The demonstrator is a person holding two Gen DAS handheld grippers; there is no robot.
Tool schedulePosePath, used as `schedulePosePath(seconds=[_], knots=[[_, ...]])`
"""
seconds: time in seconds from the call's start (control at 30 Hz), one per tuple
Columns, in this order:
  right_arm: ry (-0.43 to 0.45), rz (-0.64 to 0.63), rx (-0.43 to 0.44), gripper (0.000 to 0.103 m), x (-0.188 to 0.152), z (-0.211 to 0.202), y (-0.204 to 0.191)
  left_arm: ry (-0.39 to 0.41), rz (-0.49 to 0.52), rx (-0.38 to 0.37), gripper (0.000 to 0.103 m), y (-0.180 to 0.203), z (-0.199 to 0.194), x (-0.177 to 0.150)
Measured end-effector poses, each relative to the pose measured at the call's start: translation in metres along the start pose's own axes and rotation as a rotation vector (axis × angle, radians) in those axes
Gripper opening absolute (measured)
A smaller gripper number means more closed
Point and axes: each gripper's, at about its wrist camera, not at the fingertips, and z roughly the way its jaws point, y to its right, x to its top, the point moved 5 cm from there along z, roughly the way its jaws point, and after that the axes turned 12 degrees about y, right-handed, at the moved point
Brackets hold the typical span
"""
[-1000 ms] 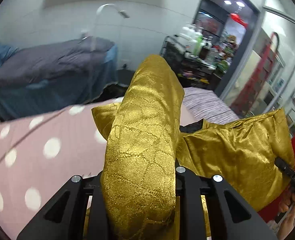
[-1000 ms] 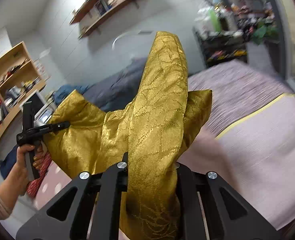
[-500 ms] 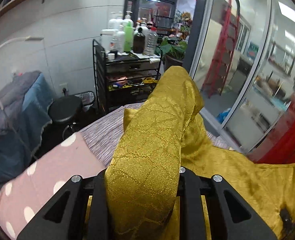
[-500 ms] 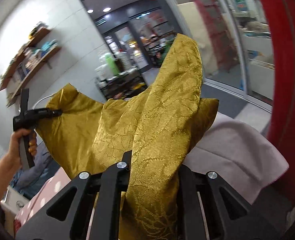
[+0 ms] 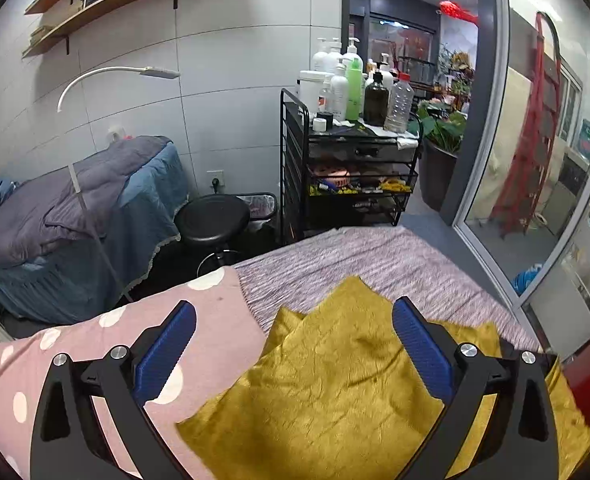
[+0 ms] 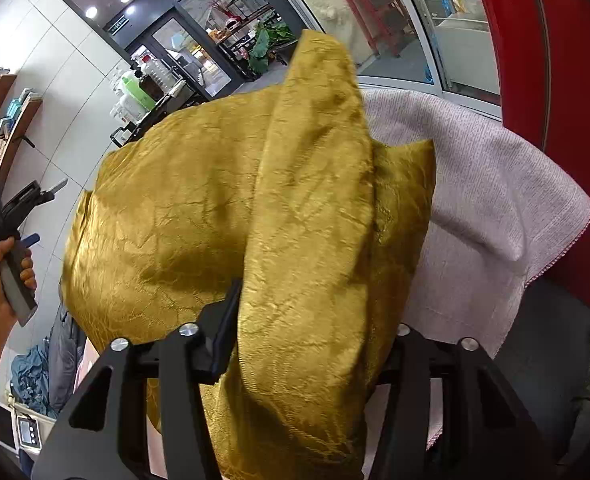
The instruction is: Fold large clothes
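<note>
The gold patterned garment (image 5: 335, 392) lies on the bed, its corner pointing away from me. My left gripper (image 5: 295, 340) is open above it, blue pads (image 5: 167, 348) wide apart and empty. In the right wrist view the same gold garment (image 6: 199, 216) spreads to the left, and a thick fold of it (image 6: 311, 280) runs up between my right gripper's fingers (image 6: 223, 340). My right gripper (image 6: 311, 344) is shut on that fold. The left gripper (image 6: 19, 216) shows at the far left, held in a hand.
The bed has a pink polka-dot cover (image 5: 75, 344) and a grey-lilac striped blanket (image 5: 355, 256). Behind are a black stool (image 5: 211, 220), a black trolley with bottles (image 5: 351, 152), a blue-covered bed (image 5: 75, 216) and a glass door (image 5: 535, 140). A red object (image 6: 555, 100) stands at right.
My left gripper has opened and let go of the gold garment, which has dropped onto the bed. My right gripper still holds its fold and has lowered toward the bed.
</note>
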Motion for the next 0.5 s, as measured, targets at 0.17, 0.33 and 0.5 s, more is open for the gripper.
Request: schedulePosePath(seconds=[0.17,0.33,0.5], knots=[[-0.001,-0.014,-0.007,0.059,-0.003,0.001,-0.004,-0.011,0.077,-0.058,0.097,-0.008,-0.033,-0.037],[-0.020,0.006,-0.031,0.069,-0.004,-0.015,-0.001,-0.071,0.102,-0.122,0.097,-0.010,-0.072,-0.097],[-0.011,-0.056,-0.090,0.074,0.008,-0.032,-0.004,-0.060,0.210,-0.118,0.097,-0.004,-0.103,-0.132]])
